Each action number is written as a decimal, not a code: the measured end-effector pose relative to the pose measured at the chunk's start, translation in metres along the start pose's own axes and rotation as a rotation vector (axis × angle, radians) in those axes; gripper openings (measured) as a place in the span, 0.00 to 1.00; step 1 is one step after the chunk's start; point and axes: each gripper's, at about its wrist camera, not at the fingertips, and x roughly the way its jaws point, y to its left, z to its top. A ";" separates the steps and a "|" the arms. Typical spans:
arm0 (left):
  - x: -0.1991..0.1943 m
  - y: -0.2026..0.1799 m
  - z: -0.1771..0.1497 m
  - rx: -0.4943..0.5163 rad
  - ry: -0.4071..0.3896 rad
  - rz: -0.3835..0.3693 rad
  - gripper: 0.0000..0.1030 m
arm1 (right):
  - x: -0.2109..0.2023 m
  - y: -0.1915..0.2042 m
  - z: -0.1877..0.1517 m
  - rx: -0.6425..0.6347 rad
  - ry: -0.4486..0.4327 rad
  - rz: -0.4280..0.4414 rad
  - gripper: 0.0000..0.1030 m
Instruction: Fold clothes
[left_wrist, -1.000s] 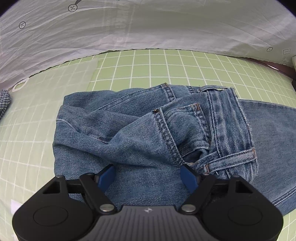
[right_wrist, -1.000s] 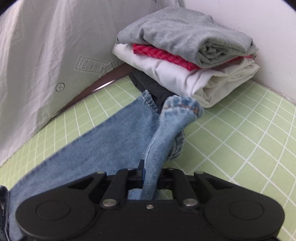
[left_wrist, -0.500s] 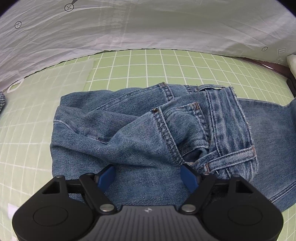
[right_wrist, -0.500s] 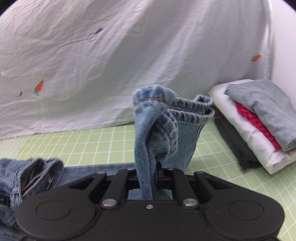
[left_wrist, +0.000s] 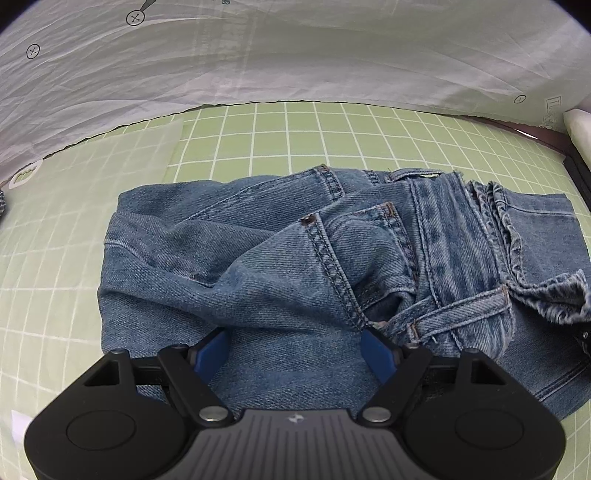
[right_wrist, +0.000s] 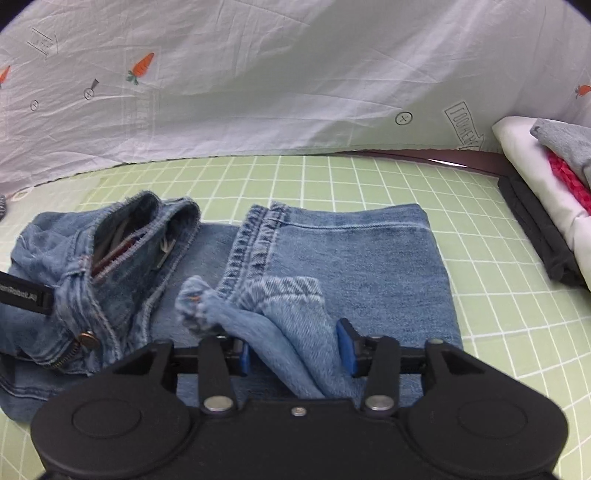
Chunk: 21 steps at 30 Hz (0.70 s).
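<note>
Leg fold landing: right gripper (right_wrist: 293, 349) was opening, hem of the jeans (right_wrist: 332, 251) slipping free at lower centre. Left gripper (left_wrist: 295, 349) gaped wide, pinning the denim, gripping nothing. Next, probably smoothing.

Bright, even, soft lighting from above; faint shadows only. Strong fisheye bending of grid lines toward dark rounded corners. Sharp in the left wrist view; slight motion blur on the jeans (right_wrist: 332, 258) hem in the right wrist view. No glare.
</note>
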 end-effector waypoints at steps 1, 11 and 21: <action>0.000 0.000 0.000 -0.001 0.002 -0.002 0.77 | -0.004 0.003 0.001 -0.001 -0.012 0.011 0.49; 0.000 0.002 0.001 -0.005 0.001 -0.009 0.77 | -0.027 -0.025 0.017 0.246 -0.152 0.021 0.55; 0.001 0.001 -0.001 -0.007 -0.001 -0.007 0.77 | 0.027 -0.001 -0.020 0.042 0.083 -0.101 0.65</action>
